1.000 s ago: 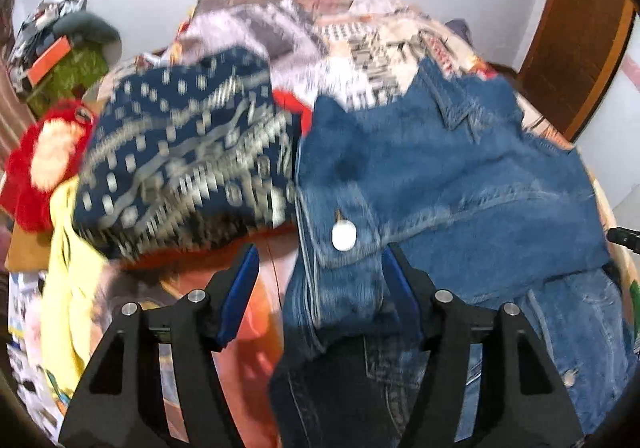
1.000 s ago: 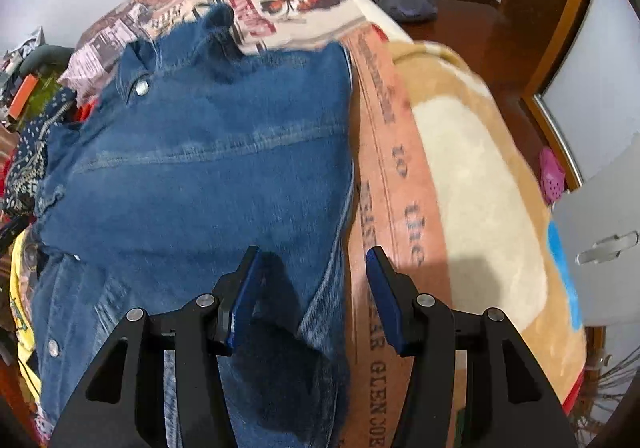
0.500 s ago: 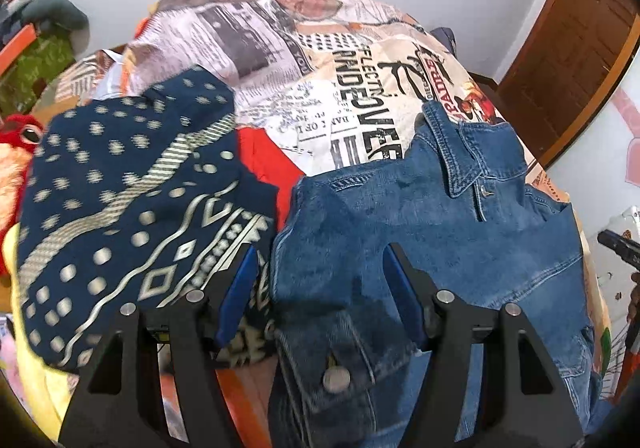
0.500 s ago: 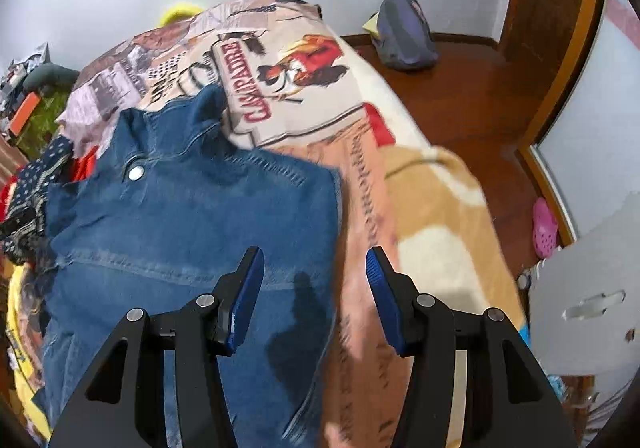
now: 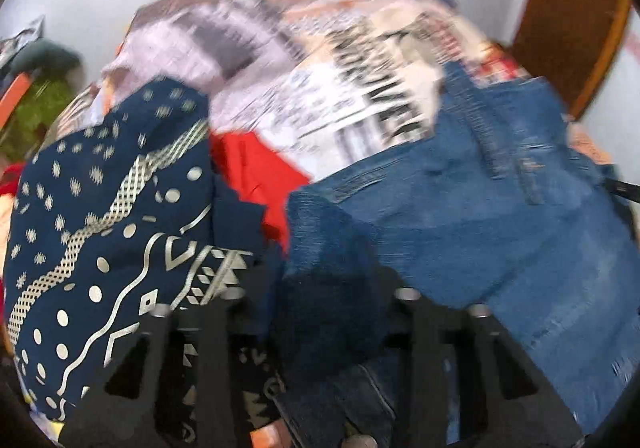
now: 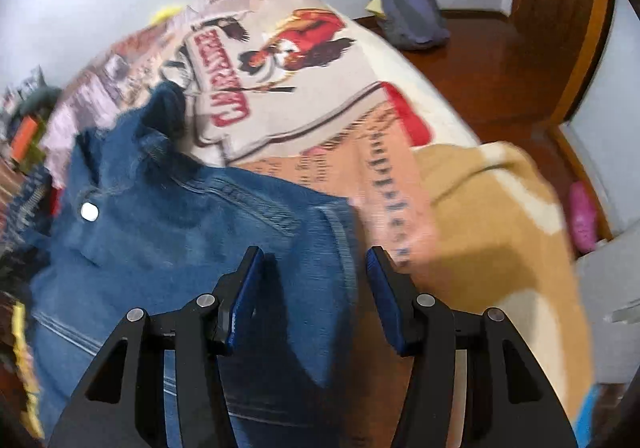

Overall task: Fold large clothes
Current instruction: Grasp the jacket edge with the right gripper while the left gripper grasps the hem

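Note:
A blue denim jacket [image 5: 500,224] lies spread on a bed with a printed cover [image 5: 320,59]. In the left wrist view, blurred, the left gripper [image 5: 320,296] sits low at the jacket's left shoulder edge, with denim bunched between its wide-apart black arms; the fingertips are hidden by cloth. In the right wrist view the jacket [image 6: 180,232] shows its collar and a silver button [image 6: 89,211]. The right gripper [image 6: 314,268] is open, straddling the jacket's right shoulder seam just above the cloth.
A navy patterned cloth [image 5: 112,240] and a red garment [image 5: 256,175] lie left of the jacket. A tan blanket [image 6: 500,215] covers the bed's right side. A grey-blue bag [image 6: 412,15] and a pink slipper [image 6: 584,215] lie on the wooden floor. A wooden door [image 5: 568,11] stands at the right.
Both grippers have dropped lower and further up the jacket toward its shoulders. The left gripper's blue pads, visible before, are now buried in denim. The right gripper stays open.

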{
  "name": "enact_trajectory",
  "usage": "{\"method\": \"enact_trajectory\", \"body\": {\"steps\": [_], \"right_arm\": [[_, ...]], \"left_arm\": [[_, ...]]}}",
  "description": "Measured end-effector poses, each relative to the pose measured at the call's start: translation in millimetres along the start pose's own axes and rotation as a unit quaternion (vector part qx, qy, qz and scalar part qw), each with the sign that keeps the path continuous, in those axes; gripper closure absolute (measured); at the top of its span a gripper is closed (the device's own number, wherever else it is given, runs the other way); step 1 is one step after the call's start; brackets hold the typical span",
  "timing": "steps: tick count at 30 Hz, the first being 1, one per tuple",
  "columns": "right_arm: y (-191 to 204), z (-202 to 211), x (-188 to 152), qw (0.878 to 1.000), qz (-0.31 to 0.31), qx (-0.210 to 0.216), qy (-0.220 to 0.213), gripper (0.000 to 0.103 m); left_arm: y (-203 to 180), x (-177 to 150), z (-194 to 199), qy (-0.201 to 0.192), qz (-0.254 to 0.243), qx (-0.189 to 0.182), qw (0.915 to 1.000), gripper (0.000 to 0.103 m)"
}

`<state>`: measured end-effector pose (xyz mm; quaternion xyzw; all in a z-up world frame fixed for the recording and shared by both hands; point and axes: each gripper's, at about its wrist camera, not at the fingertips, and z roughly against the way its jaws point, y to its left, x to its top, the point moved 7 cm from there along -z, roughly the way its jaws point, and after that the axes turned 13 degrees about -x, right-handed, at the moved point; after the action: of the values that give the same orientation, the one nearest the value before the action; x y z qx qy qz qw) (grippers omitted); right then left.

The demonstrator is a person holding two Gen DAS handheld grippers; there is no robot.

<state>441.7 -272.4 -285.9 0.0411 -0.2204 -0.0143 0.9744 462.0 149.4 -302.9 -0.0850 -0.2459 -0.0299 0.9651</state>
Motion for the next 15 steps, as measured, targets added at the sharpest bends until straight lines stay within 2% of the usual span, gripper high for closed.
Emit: {"method": "enact_trajectory", "body": {"steps": [1,2,3,6,9,15], "right_arm": [[2.4,0.8,0.5,1.0,0.003,-0.007,0.0,0.079],[5.7,4.6,1.5,1.0,0.012,-0.012,-0.005,0.088],[7.2,7.9,3.4,1.0,0.016,-0.009,-0.008,0.091],[8.5,38.3,13.0,0.998,0.034,-0.011,-0.043,0.093],[10.8,72.2,24.9,0.995,0.059,-0.014,-0.084,0.093],[22.7,97.9,55.7,0.989,0.08,-0.026,-0.12,0.093]], "left_arm": [[2.7,1.4,-6.0,0.014,0.011,0.003,0.9998,0.092],[4.2,3.6,-8.0,0.017,0.023,0.002,0.9996,0.094],[3.8,6.3,-6.7,0.015,0.031,0.004,0.9994,0.095],[-7.5,13.2,12.9,-0.008,0.032,0.009,0.9994,0.096],[-22.6,18.0,36.9,-0.028,0.034,-0.007,0.999,0.096],[-27.9,34.5,69.7,-0.061,0.035,-0.011,0.9975,0.096]]}}
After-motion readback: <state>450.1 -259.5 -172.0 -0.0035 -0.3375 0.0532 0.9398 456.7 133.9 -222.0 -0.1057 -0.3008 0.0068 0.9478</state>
